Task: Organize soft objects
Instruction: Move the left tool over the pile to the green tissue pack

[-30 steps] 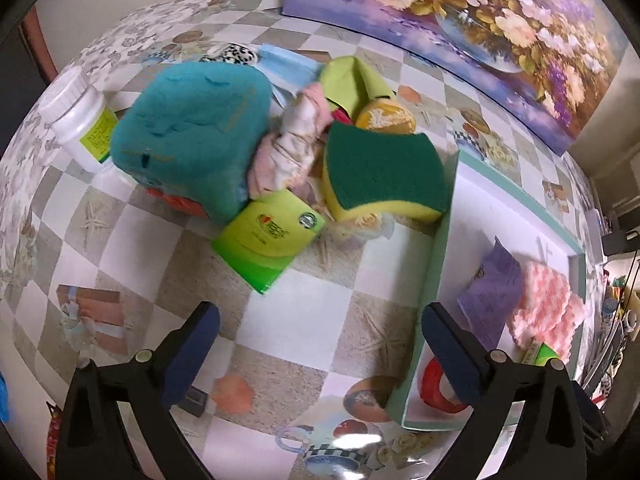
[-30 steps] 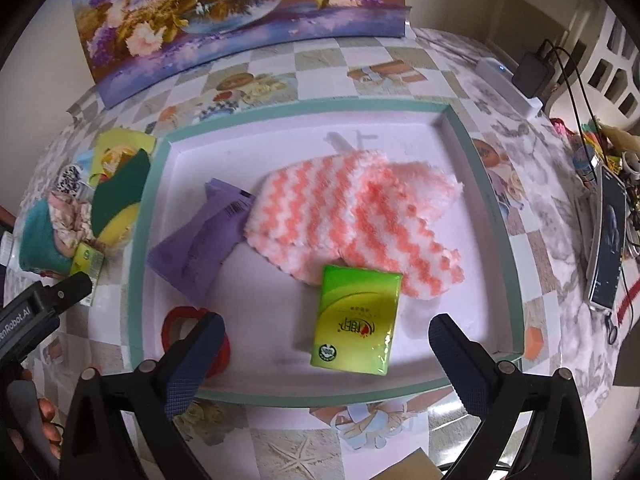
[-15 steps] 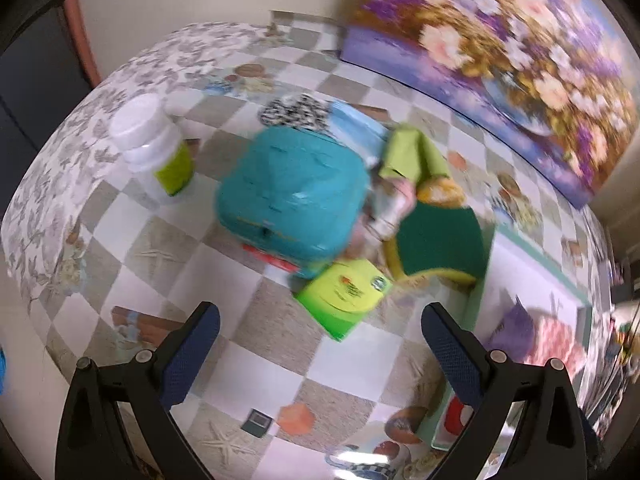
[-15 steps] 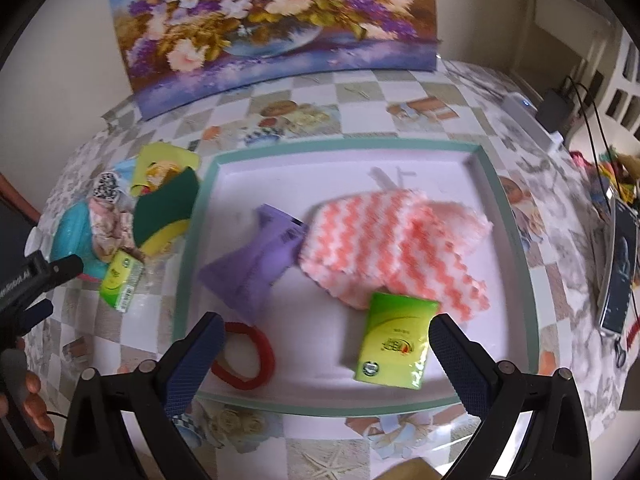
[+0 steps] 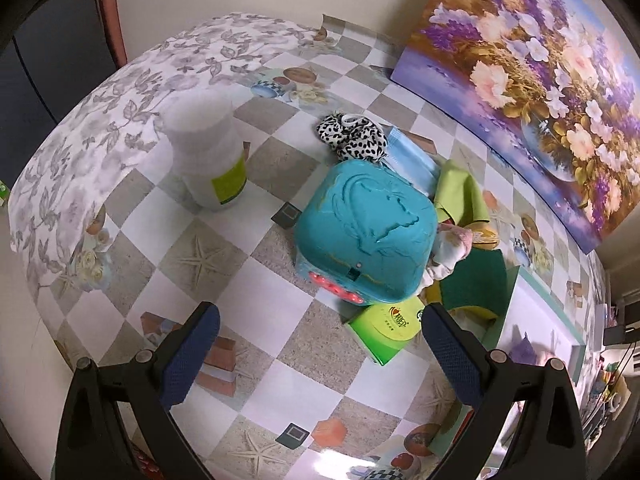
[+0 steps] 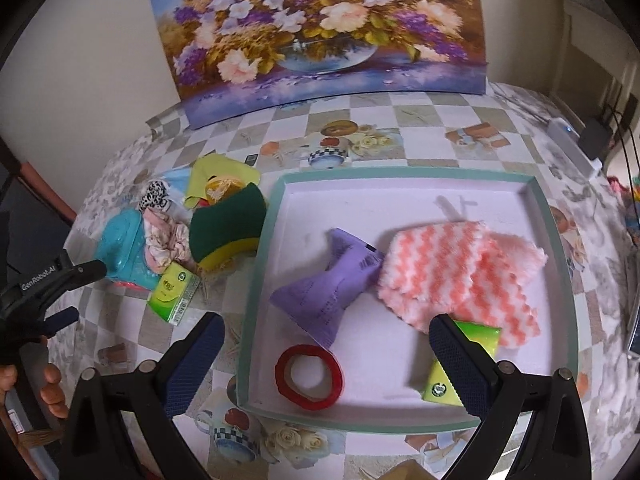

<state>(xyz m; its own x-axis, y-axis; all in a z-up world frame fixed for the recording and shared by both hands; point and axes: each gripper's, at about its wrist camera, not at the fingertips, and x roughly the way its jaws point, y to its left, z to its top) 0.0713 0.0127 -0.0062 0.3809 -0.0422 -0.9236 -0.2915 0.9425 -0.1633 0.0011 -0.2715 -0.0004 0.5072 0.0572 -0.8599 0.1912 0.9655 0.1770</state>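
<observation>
Pulled back and raised since 1 second ago, the left gripper [image 5: 320, 336] now hangs over bare checked tablecloth [image 5: 132, 264] short of the pile, and a white bottle [image 5: 208, 160] that sat at the edge of its view stands well inside it. Its 2 blue-padded fingers [image 5: 192, 354] are spread wide with nothing between them. The right gripper [image 6: 326, 344] has also lifted away from the tray [image 6: 256, 280], equally wide apart and empty.

Loose items remain heaped left of the tray: a teal plastic case [image 5: 366, 236], a spotted black-and-white cloth [image 5: 352, 140], a blue face mask [image 5: 412, 156], a yellow-green cloth [image 5: 460, 192], a pale pink crumpled fabric [image 6: 166, 242], a green-and-yellow sponge [image 6: 228, 228] touching the tray's wall, and a green tissue pack [image 5: 386, 330] lying at the front of the pile, beside the case.

Inside the tray lie a purple packet [image 6: 332, 284], a pink-and-white zigzag cloth [image 6: 460, 276], a red ring [image 6: 308, 376] and a 2nd green tissue pack [image 6: 476, 336], partly hidden by a finger of the right gripper. A flower painting [image 6: 320, 28] leans against the wall behind the table.
</observation>
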